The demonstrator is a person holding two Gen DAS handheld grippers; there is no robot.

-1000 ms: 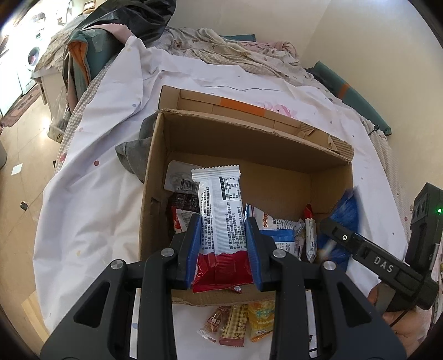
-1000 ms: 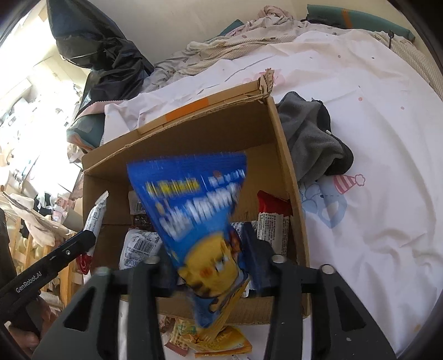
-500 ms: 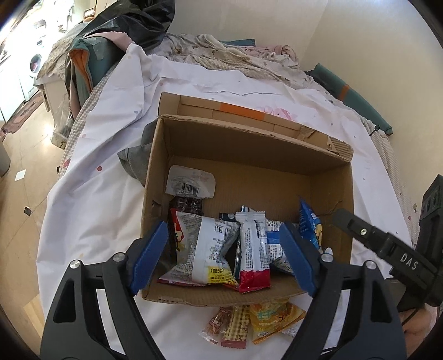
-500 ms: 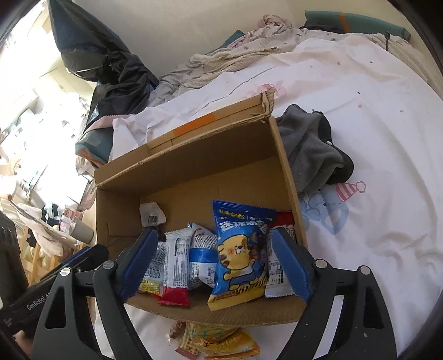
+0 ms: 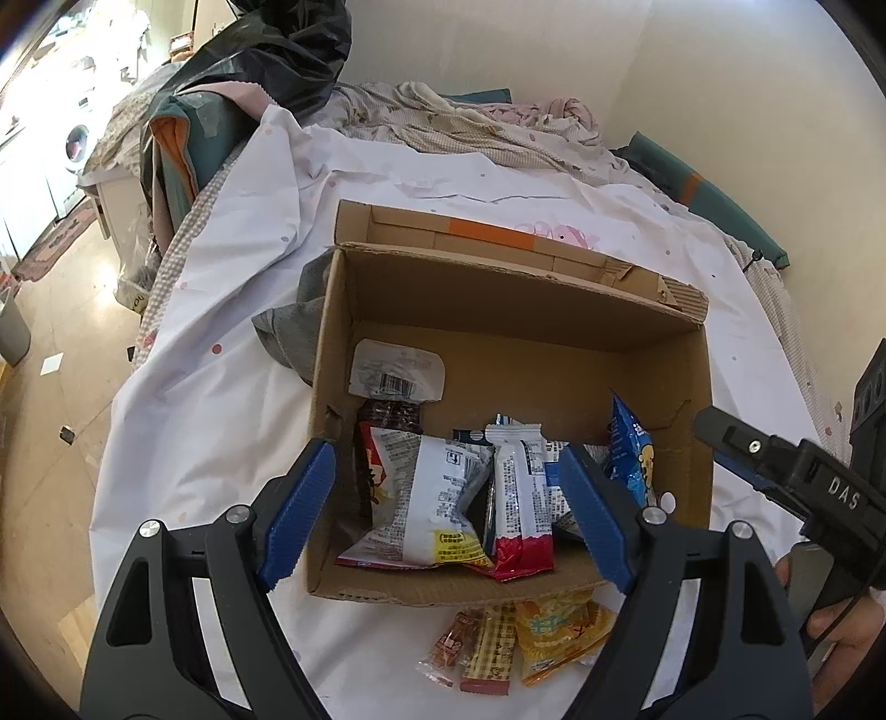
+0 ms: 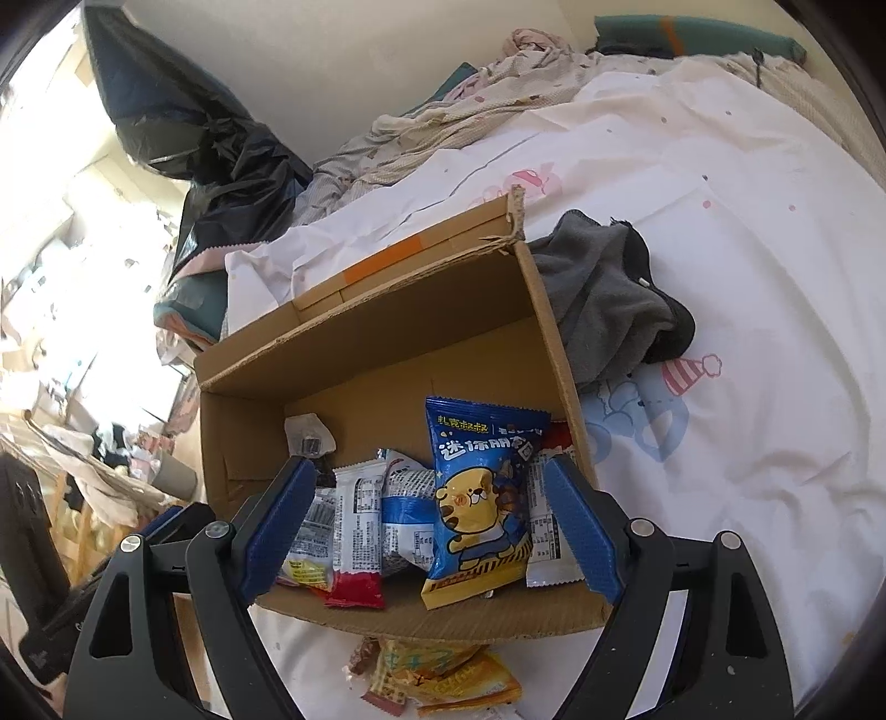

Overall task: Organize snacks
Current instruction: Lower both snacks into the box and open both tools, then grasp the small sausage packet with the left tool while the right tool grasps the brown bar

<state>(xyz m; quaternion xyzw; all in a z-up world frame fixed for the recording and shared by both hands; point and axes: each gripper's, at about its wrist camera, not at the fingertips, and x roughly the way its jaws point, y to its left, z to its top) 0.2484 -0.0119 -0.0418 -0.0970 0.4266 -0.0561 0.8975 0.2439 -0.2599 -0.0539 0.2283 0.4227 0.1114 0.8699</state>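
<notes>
An open cardboard box (image 5: 515, 327) (image 6: 387, 343) stands on the white bed sheet with several snack packets in it. A white-and-red packet (image 5: 520, 498) leans among them, between and below my left gripper's (image 5: 443, 520) wide-open blue pads, untouched. A blue packet with a yellow cartoon animal (image 6: 482, 498) (image 5: 628, 448) stands against the box's right side, loose between my right gripper's (image 6: 432, 520) open pads. The right gripper's black body (image 5: 775, 465) shows at the edge of the left wrist view. A few loose packets (image 5: 531, 631) (image 6: 443, 670) lie on the sheet just before the box.
A grey cloth (image 6: 609, 299) (image 5: 293, 327) lies against the box's far side wall. Crumpled bedding (image 5: 454, 122) and a black plastic bag (image 5: 277, 50) fill the head of the bed. The bed edge drops to the floor (image 5: 50, 387) on the left.
Both grippers opened. The white-and-red packet dropped from the left one into the box, and the blue cartoon packet dropped from the right one and now stands in the box.
</notes>
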